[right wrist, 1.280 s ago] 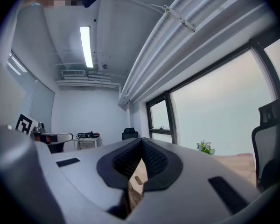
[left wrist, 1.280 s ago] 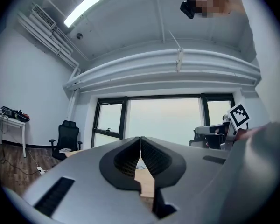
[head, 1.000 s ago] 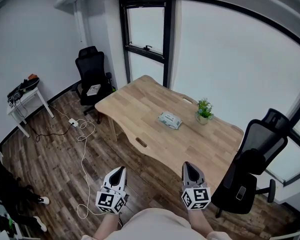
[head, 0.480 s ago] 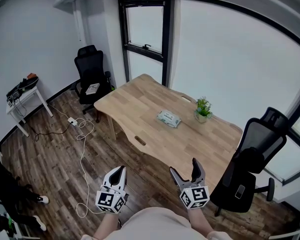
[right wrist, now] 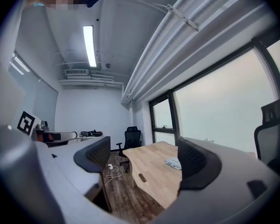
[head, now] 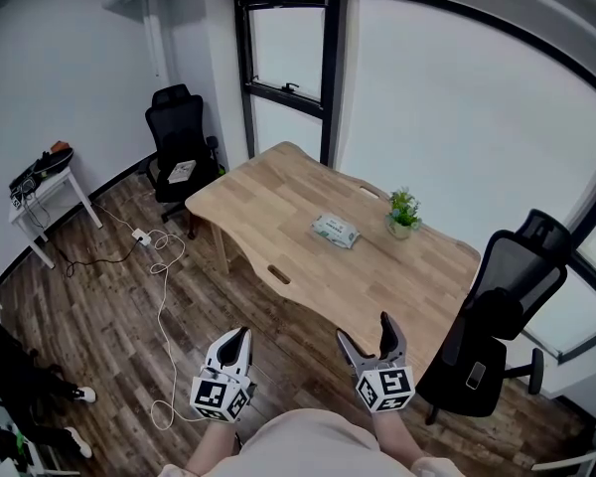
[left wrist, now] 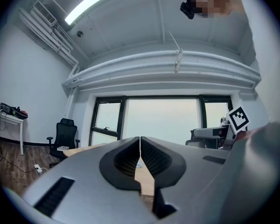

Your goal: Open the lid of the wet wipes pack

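The wet wipes pack (head: 336, 231) lies flat near the middle of the wooden table (head: 278, 212), its lid down; the right gripper view shows the pack (right wrist: 172, 162) partly behind the right jaw. Both grippers hang close to the person's body, well short of the table. My left gripper (head: 237, 338) is shut, its jaws (left wrist: 140, 148) meeting with nothing between them. My right gripper (head: 366, 336) is open, its jaws spread wide and empty (right wrist: 144, 160).
A small potted plant (head: 404, 214) stands just right of the pack. A black office chair (head: 502, 311) sits at the table's right end, another chair (head: 177, 139) at the far left. A white side table (head: 40, 192) and a floor cable (head: 162, 286) lie left.
The right gripper's jaws went from shut to wide open. The left gripper kept still and shut. The view shifted slightly.
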The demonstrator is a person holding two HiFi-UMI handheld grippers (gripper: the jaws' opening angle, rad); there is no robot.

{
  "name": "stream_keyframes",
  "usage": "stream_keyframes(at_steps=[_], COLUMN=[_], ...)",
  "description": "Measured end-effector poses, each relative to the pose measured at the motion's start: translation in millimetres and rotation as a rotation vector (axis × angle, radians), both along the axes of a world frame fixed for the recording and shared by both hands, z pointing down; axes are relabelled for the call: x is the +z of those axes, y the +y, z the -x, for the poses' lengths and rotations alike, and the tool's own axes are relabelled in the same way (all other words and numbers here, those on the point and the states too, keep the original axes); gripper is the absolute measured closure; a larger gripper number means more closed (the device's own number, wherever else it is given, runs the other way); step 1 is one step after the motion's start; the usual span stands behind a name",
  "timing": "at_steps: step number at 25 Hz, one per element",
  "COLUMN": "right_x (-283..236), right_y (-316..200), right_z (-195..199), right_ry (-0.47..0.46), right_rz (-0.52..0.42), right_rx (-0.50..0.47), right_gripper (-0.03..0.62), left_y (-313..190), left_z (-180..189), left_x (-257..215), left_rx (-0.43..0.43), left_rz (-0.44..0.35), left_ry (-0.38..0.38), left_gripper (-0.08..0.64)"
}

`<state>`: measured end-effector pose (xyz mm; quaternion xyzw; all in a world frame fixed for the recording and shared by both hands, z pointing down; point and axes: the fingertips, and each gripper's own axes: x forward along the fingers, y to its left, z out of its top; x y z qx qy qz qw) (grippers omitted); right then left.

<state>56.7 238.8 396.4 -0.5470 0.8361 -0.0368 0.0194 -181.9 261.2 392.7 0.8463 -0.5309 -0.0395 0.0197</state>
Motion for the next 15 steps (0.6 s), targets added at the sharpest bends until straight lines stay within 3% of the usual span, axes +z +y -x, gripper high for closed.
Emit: stream_keyframes(at_steps=[15], right_x=[6], right_y=[20], right_z=[34], right_ry=[-0.005], right_rz=[0.018], right_rx=[0.104], right_gripper=[0.199], left_y=[5], left_z=[45], left_x=[11], left_rx=[0.069], left_rz=[0.012], left_ry=[0.013], left_gripper=[0.538])
